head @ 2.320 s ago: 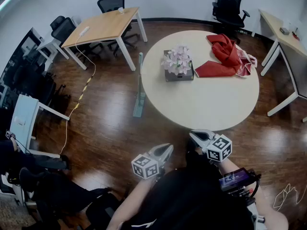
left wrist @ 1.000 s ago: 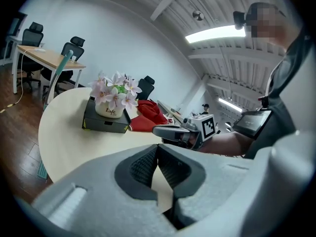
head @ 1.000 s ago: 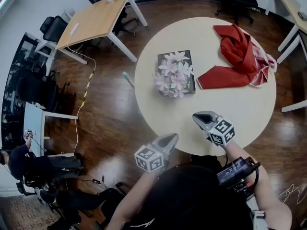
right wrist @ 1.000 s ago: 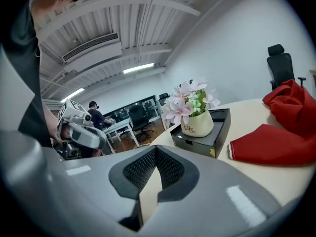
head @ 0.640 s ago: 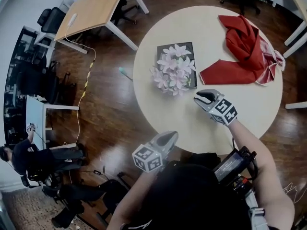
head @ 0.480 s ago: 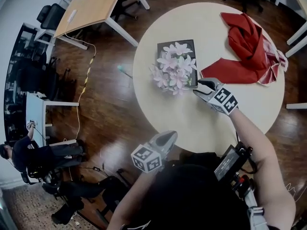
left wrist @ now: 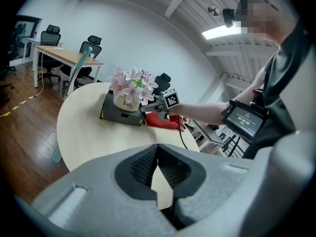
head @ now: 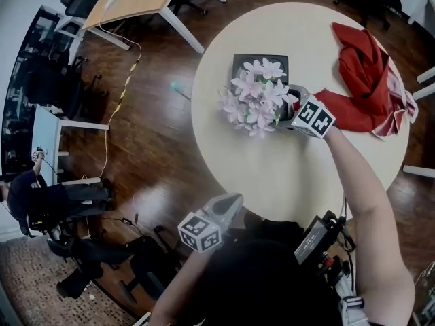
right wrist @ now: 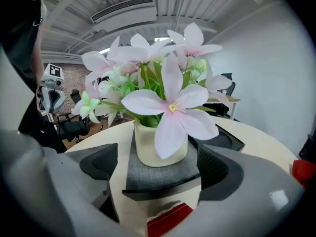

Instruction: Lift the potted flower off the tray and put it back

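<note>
**Right tongs gape at the flower**

The potted flower (right wrist: 159, 107) stands on the tray (head: 245, 65), which lies on the round worktop (head: 292, 175). The right tongs (right wrist: 158, 174) have just been opening. Their jaws are spread at the tray's corner, with the pot ahead between them, untouched. The left tongs (left wrist: 158, 147) hang well away from the tray, jaws pressed together and empty.

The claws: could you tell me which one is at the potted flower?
The right claw, whose jaws have just been opening and now frame the pot; the left claw is shut, away from it.
</note>
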Tool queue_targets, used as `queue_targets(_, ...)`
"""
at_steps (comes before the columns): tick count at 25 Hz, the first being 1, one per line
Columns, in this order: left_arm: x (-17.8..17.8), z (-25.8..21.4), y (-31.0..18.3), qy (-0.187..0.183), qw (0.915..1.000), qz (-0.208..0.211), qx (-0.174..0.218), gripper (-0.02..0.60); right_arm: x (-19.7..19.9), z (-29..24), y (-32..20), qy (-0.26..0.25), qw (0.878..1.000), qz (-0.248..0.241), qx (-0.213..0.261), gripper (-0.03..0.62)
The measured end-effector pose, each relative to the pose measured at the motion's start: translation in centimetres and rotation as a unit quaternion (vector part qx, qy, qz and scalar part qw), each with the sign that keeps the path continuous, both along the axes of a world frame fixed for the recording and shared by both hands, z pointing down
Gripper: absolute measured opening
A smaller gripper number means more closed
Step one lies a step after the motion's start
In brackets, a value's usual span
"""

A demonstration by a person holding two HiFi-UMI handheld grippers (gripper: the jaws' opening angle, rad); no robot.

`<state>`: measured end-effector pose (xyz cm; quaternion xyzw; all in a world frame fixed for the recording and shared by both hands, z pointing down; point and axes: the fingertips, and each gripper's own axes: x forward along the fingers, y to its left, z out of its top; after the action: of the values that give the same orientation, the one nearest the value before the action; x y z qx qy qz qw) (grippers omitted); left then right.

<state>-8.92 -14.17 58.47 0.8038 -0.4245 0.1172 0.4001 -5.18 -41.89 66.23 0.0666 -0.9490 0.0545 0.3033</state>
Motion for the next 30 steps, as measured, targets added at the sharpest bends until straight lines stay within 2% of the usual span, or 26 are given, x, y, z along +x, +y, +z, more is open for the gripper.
queue_targets(9, -0.3, 0.3, 0.3, 0.001, 0.9995, -0.029, -0.010, 0.005, -4.1, 0.7, -0.9, 0.005, 0.999, -0.046, 0.002, 0.515)
queue_targets(20, -1.2, 0.0, 1.2, 0.005, 0.9989, -0.047, -0.009, 0.005, -4.6, 1.5, -0.6, 0.037, 0.998, -0.041, 0.013, 0.489)
queue_targets(24, -1.7, 0.0, 1.3, 0.005, 0.9987, -0.051, -0.004, 0.005, -3.7, 0.9, 0.2, 0.025, 0.999, -0.030, 0.009, 0.489)
queue_targets(30, -1.5, -0.1, 1.9, 0.011, 0.9990, -0.044, 0.002, 0.005, -2.3, -0.7, 2.0, -0.021, 1.000, 0.003, -0.023, 0.488)
